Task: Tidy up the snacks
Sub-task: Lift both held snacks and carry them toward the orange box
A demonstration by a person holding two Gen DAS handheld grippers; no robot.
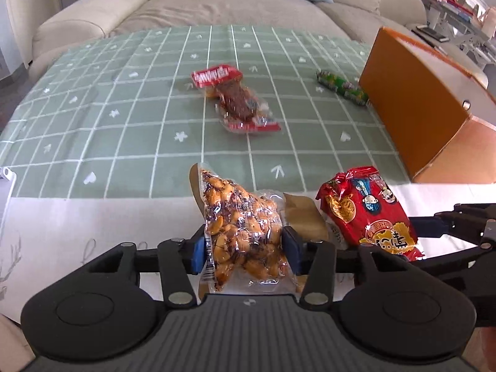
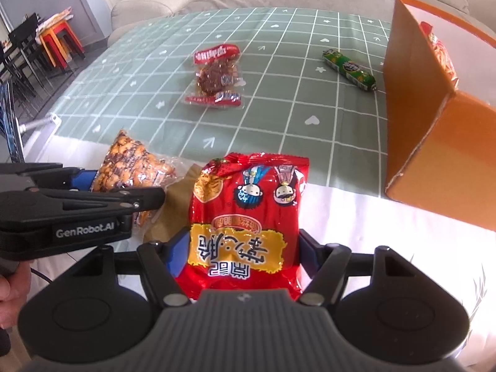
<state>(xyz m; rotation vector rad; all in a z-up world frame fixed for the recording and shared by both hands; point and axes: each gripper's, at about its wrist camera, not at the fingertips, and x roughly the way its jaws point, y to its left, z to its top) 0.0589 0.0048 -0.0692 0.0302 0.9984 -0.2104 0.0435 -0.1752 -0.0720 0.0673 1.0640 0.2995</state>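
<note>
My left gripper point(image 1: 245, 248) is shut on a clear bag of peanuts point(image 1: 238, 226), held just above the table's near edge; the bag also shows in the right wrist view point(image 2: 130, 167). My right gripper point(image 2: 243, 254) is shut on a red crisp packet point(image 2: 248, 217), which also shows in the left wrist view point(image 1: 369, 210), right of the peanuts. A red-labelled vacuum-packed meat snack point(image 1: 235, 99) point(image 2: 217, 77) lies mid-table. A green sausage stick point(image 1: 341, 86) point(image 2: 348, 69) lies beside an orange box point(image 1: 421, 102) point(image 2: 434, 124) at the right, which holds a red-orange packet point(image 2: 440, 49).
The table has a green checked cloth point(image 1: 124, 117) over a white one. A beige sofa point(image 1: 217, 6) with yellow and blue cushions stands behind it. A brown paper piece point(image 2: 173, 204) lies under the held bags. Chairs and stools point(image 2: 46, 43) stand at far left.
</note>
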